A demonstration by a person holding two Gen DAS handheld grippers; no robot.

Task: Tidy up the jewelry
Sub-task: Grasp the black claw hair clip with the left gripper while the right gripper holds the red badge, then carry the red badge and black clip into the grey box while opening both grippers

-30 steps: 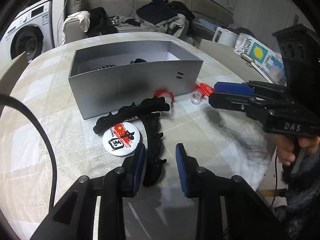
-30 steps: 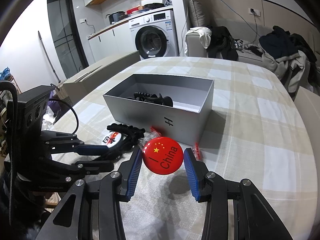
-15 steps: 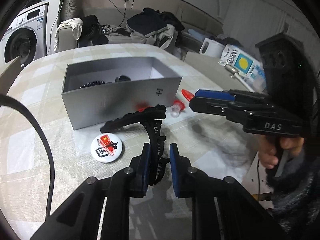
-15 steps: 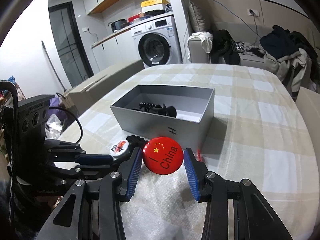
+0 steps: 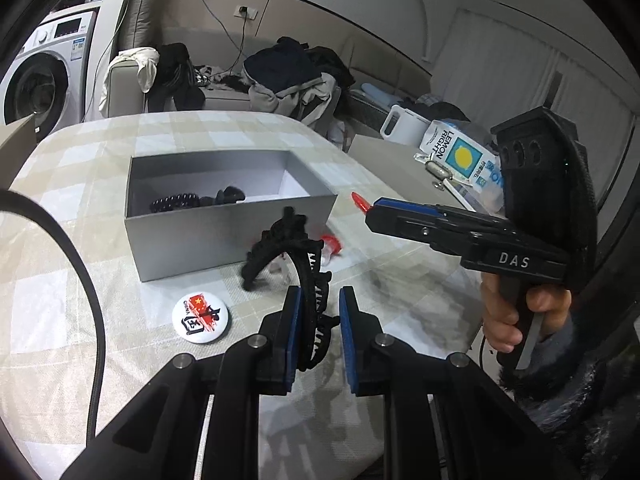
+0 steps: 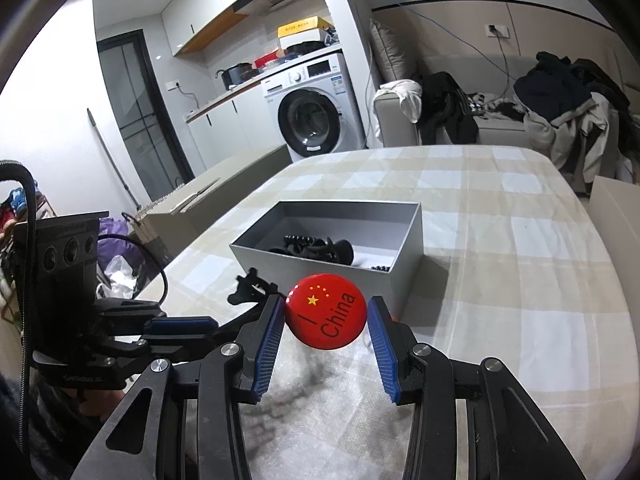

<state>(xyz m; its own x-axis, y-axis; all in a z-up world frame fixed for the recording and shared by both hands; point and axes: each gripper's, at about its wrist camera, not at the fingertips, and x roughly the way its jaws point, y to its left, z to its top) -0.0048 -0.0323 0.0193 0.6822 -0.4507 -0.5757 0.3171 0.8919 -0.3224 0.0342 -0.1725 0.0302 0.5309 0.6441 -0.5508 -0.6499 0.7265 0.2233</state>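
My left gripper (image 5: 319, 312) is shut on a black toothed hair clip (image 5: 310, 280) and holds it above the table; a second black clip (image 5: 276, 246) hangs tangled at its far end. My right gripper (image 6: 326, 318) is shut on a round red "I China" badge (image 6: 326, 311), held in the air short of the open grey box (image 6: 408, 236). The box (image 5: 224, 236) holds black hair pieces (image 5: 188, 201). A white round badge (image 5: 200, 312) lies on the table left of my left gripper.
A small red-and-clear item (image 5: 330, 246) lies by the box's near right corner. The right gripper's body (image 5: 472, 236) reaches in from the right. The checked tablecloth (image 6: 500, 280) covers the table. A washing machine (image 6: 312, 108) and a sofa with clothes (image 6: 560, 100) stand behind.
My left gripper closed on the black hair clip and lifted it off the table, dragging the second clip up. My right gripper rose with the red badge.
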